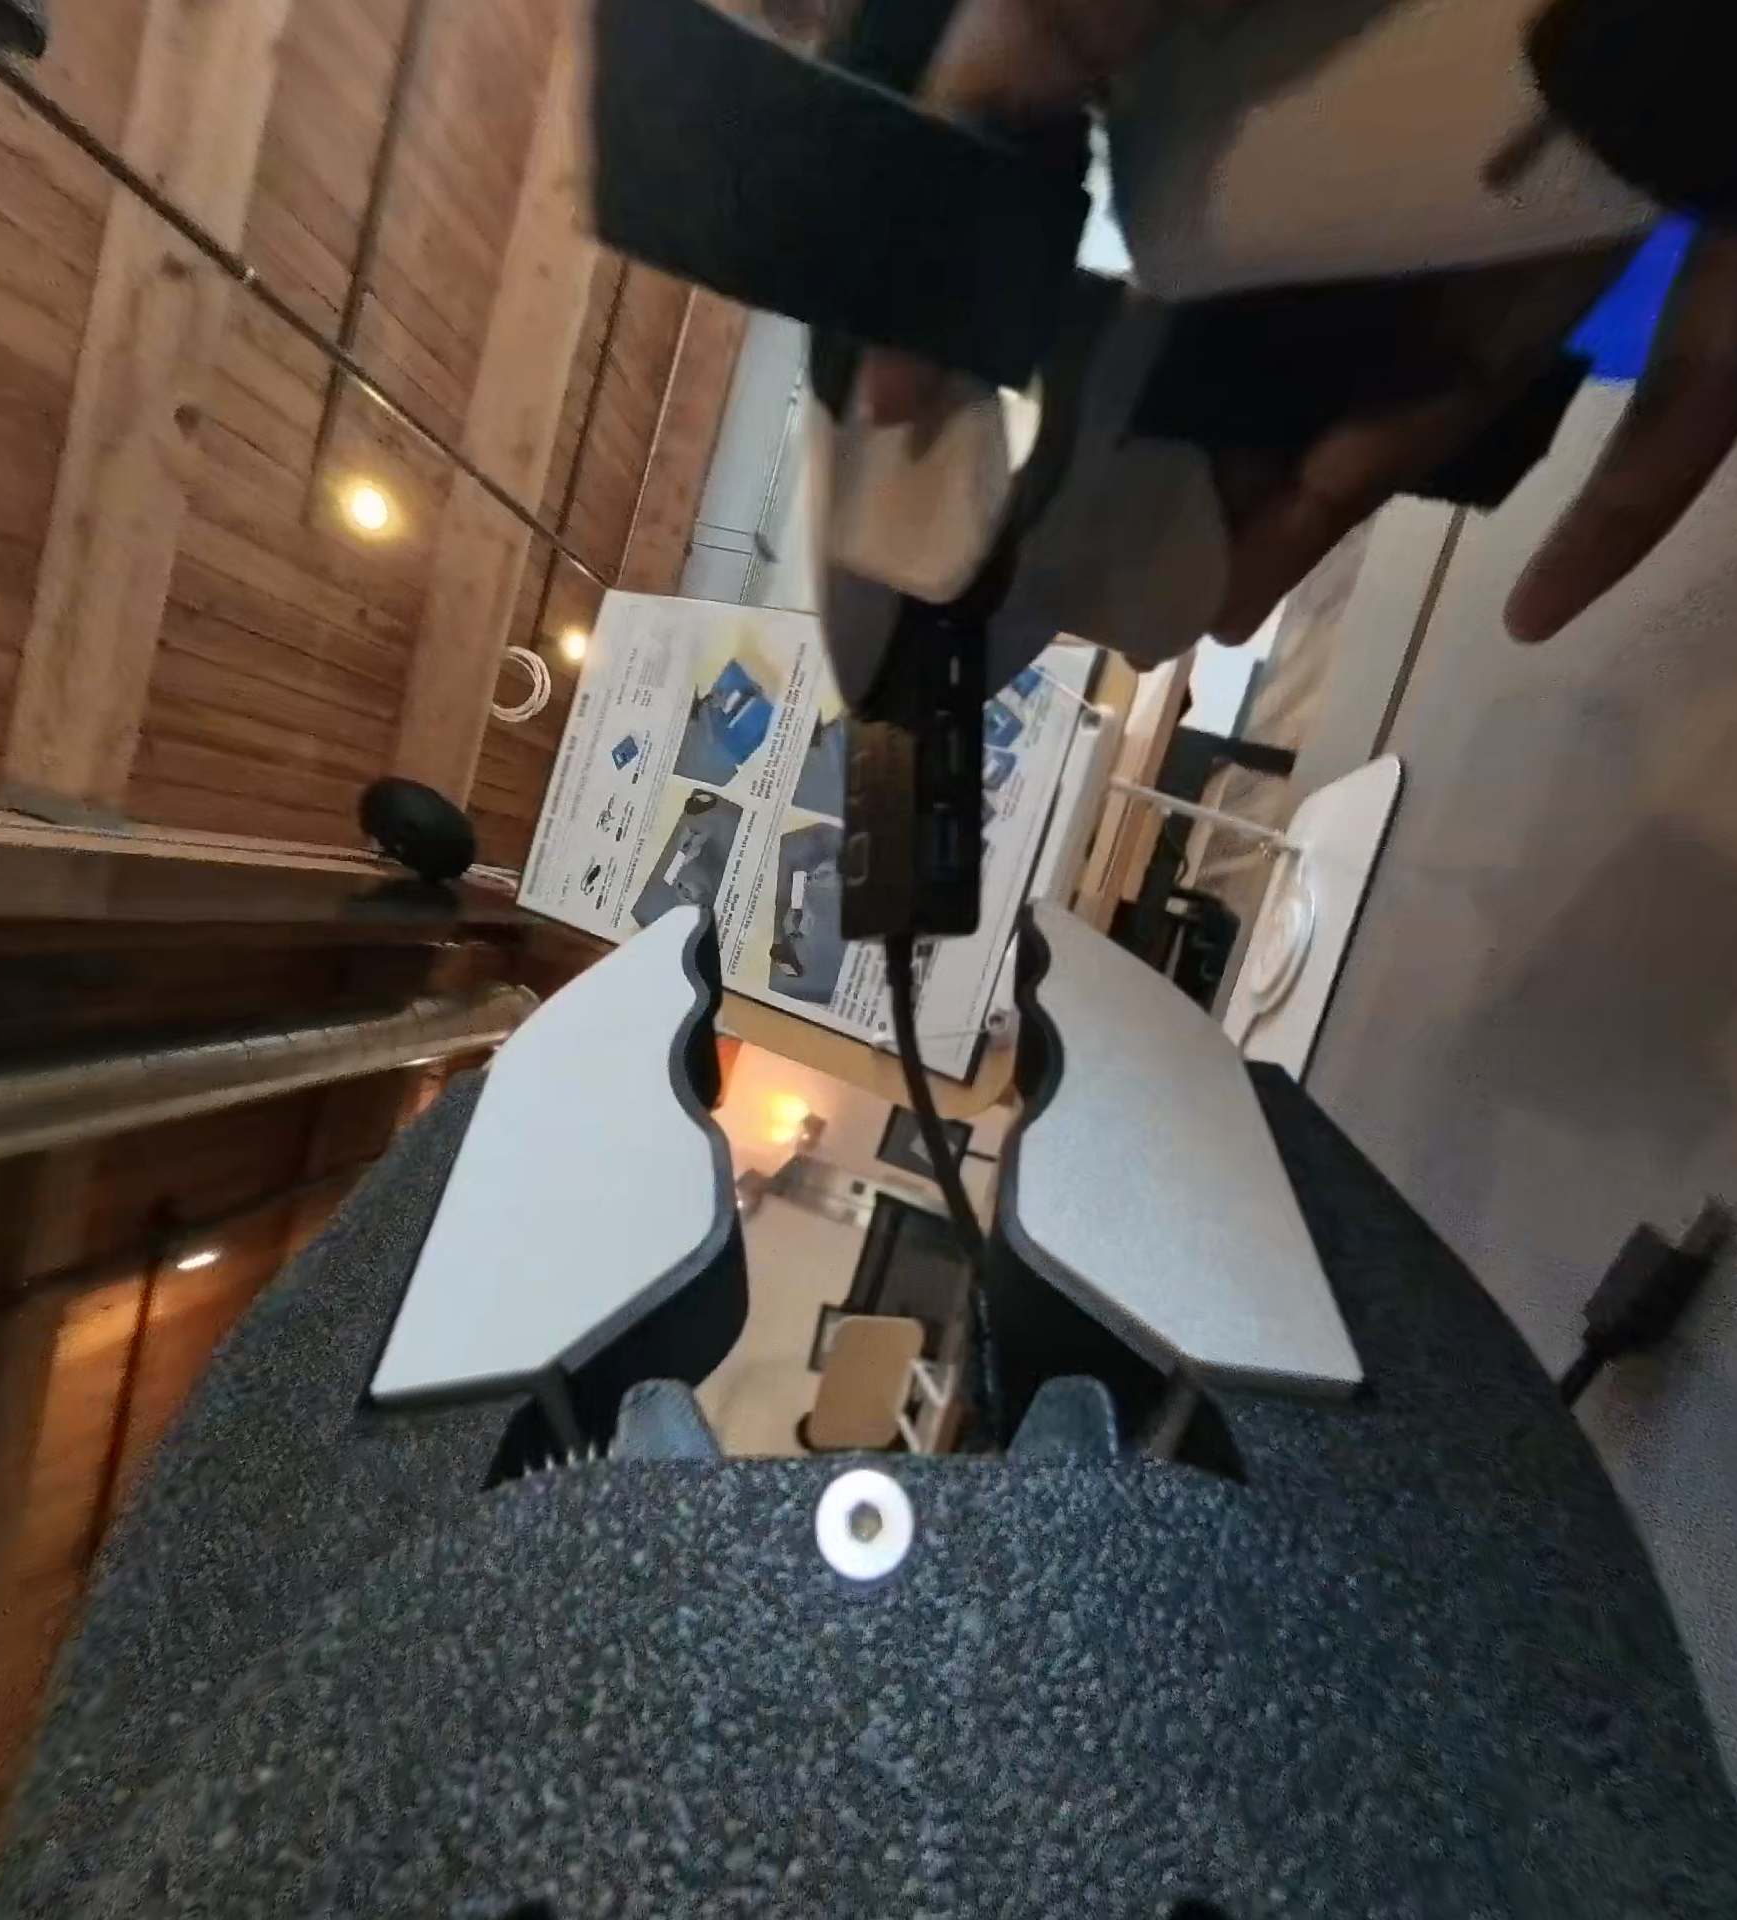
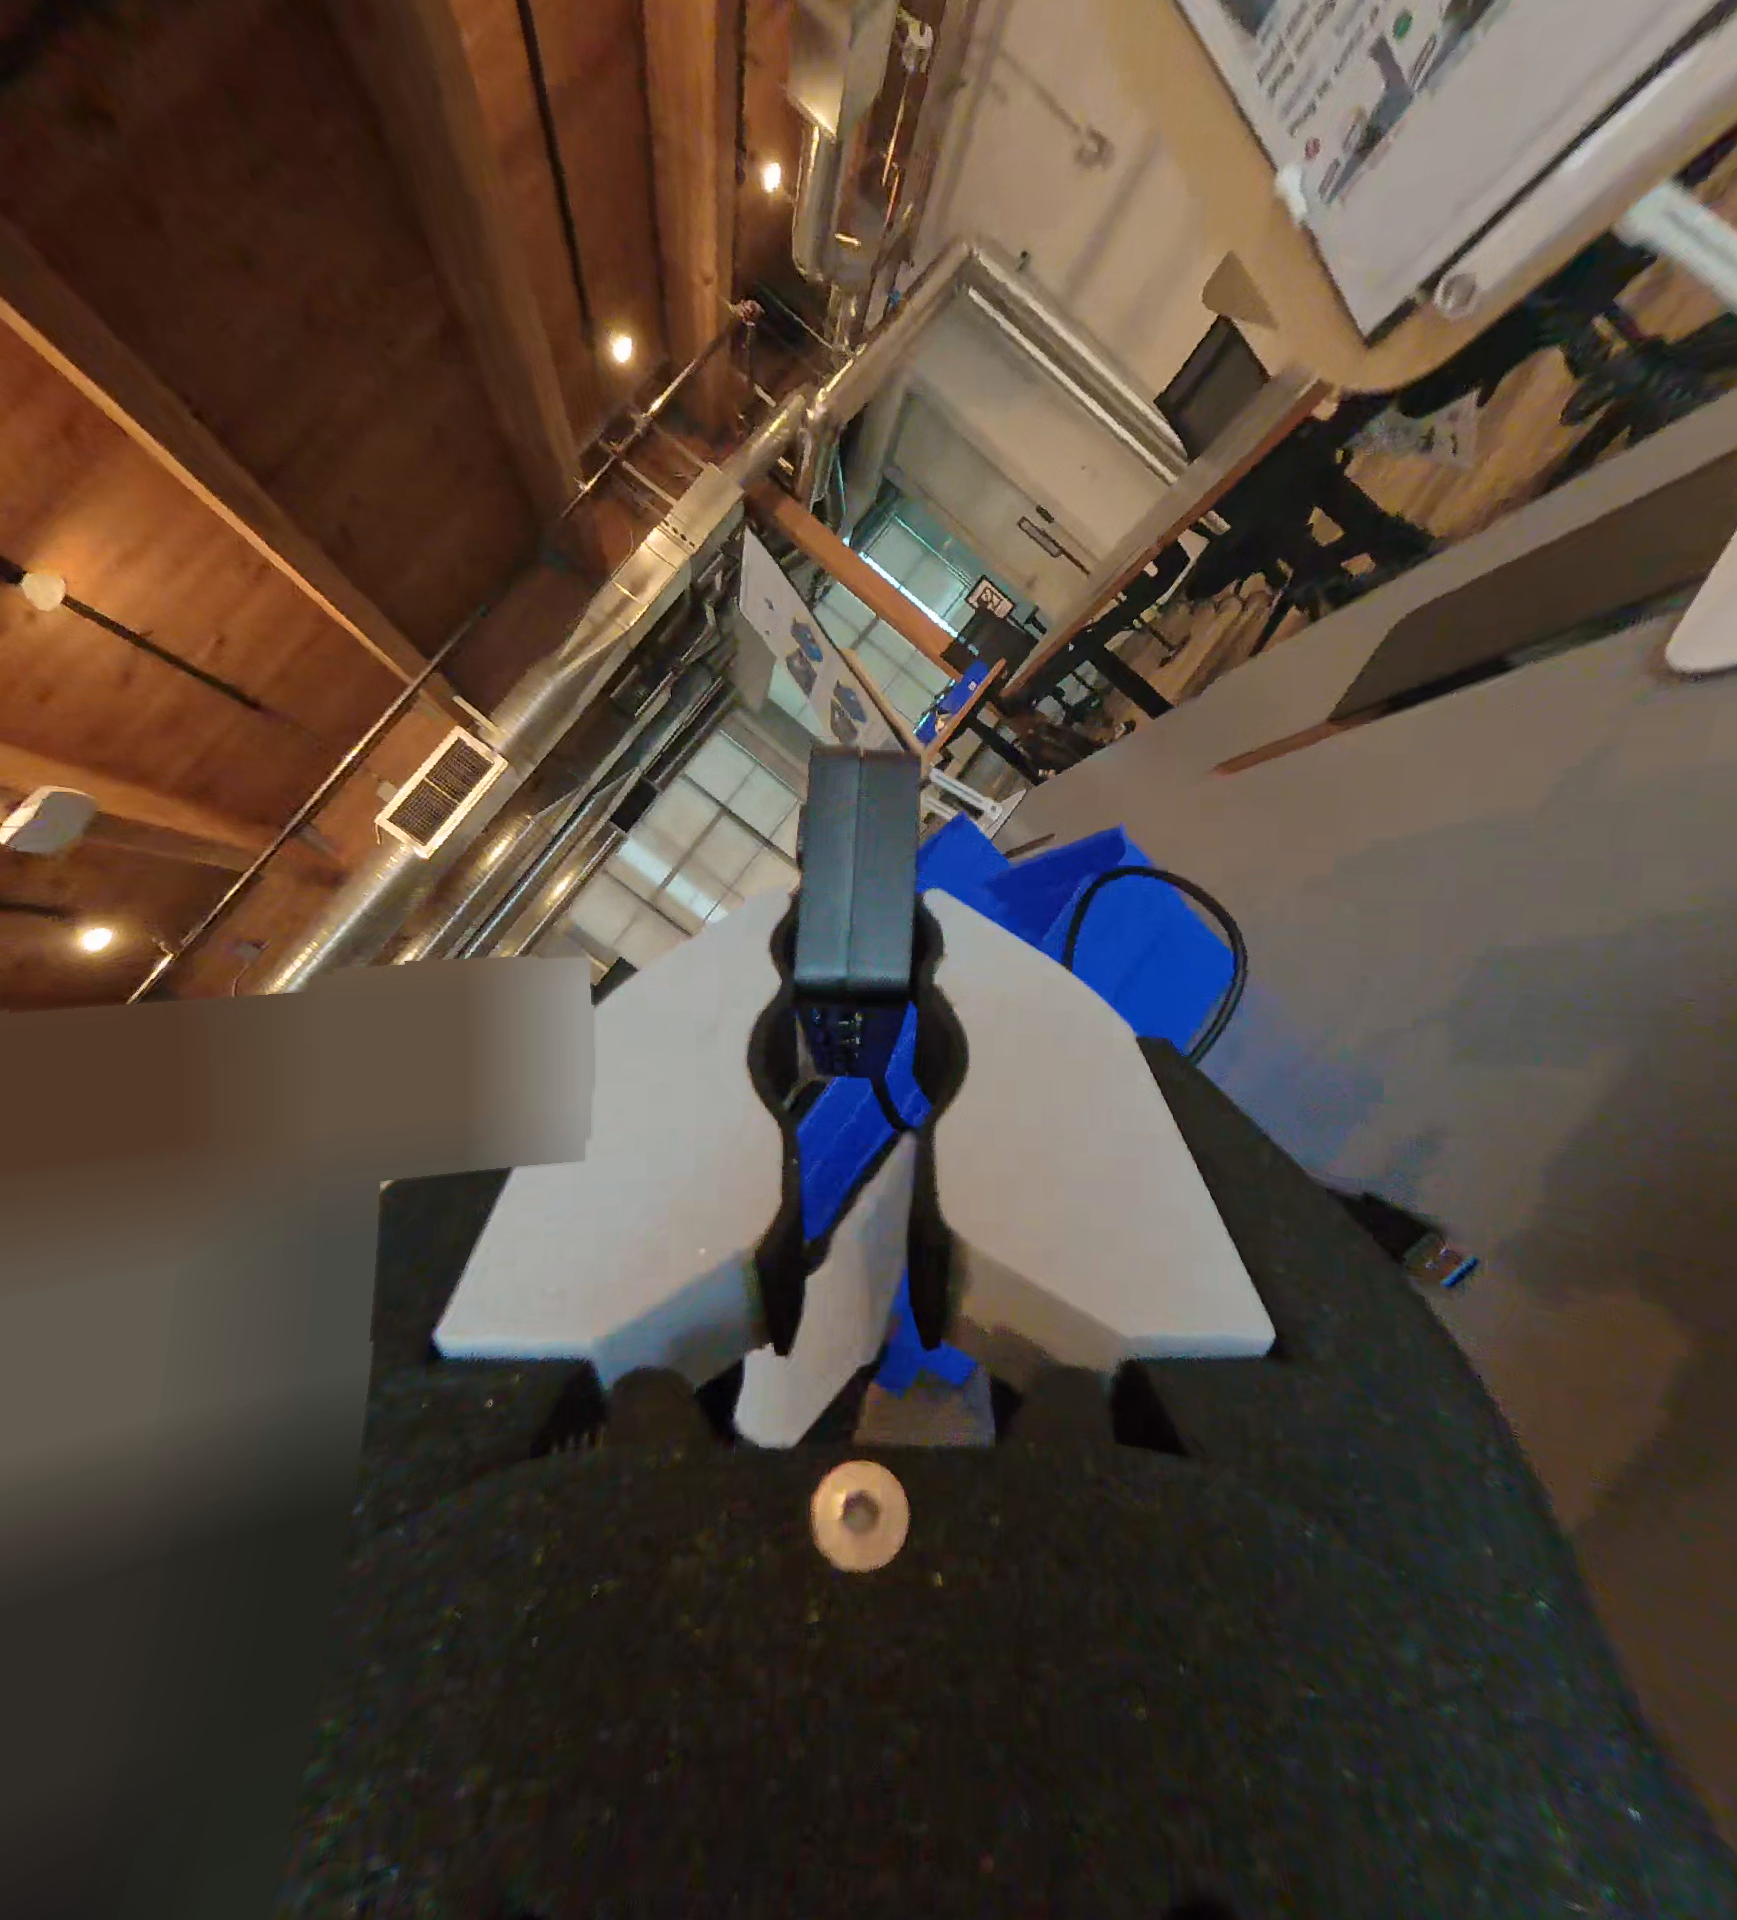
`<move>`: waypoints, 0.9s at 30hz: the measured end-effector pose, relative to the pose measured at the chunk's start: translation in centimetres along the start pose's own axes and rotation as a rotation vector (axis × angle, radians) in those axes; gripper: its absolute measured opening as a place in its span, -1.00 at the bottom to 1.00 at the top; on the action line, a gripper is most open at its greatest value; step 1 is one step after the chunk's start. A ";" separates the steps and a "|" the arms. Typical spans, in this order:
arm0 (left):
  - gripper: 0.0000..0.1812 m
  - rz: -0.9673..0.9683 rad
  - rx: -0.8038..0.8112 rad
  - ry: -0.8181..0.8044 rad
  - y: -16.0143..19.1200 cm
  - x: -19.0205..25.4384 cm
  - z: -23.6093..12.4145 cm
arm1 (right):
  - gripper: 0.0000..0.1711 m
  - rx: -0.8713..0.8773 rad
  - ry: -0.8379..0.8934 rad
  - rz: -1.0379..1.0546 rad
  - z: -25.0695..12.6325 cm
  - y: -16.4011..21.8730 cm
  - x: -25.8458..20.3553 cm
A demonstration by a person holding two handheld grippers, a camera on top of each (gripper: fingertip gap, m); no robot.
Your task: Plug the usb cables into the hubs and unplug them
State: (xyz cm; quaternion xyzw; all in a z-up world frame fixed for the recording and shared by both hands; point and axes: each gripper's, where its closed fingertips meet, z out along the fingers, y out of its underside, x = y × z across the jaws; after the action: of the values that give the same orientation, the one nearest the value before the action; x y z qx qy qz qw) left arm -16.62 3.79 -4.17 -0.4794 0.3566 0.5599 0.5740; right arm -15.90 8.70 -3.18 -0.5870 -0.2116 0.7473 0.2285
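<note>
The grey table [image 2: 1466,1039] carries a blue bin [image 2: 1134,935] and a loose plug [image 1: 1643,1288]. The right gripper [image 2: 859,971] clamps a black hub [image 2: 859,862] held aloft; the left gripper [image 1: 864,997] gapes wide just below it, the cable [image 1: 931,1101] hanging between its fingers [image 1: 573,1153].

We hold our left gripper [image 1: 864,1039] tilted, its two pale fingers [image 1: 573,1174] spread apart with nothing between them. Our right gripper [image 2: 859,971] has its pale fingers [image 2: 635,1174] pressed inward, clamping a black hub [image 2: 859,873] at the tips.
</note>
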 end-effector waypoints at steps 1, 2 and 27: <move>-0.40 0.019 -0.008 0.004 0.2 0.6 0.2 | -0.80 -0.013 0.001 0.008 0.0 0.6 0.0; -0.41 0.026 -0.012 0.010 0.4 1.0 0.3 | -0.80 -0.028 0.001 0.016 0.1 1.3 -0.1; -0.81 -0.620 0.194 0.639 -0.6 2.0 -4.6 | -0.03 -0.387 -0.173 -0.985 -5.4 6.1 -4.4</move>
State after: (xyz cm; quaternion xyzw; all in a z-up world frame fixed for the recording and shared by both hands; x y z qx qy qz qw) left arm -15.25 0.08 -7.27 -0.6564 0.4064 0.1498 0.6178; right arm -10.29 1.45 -4.55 -0.3856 -0.6140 0.5446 0.4214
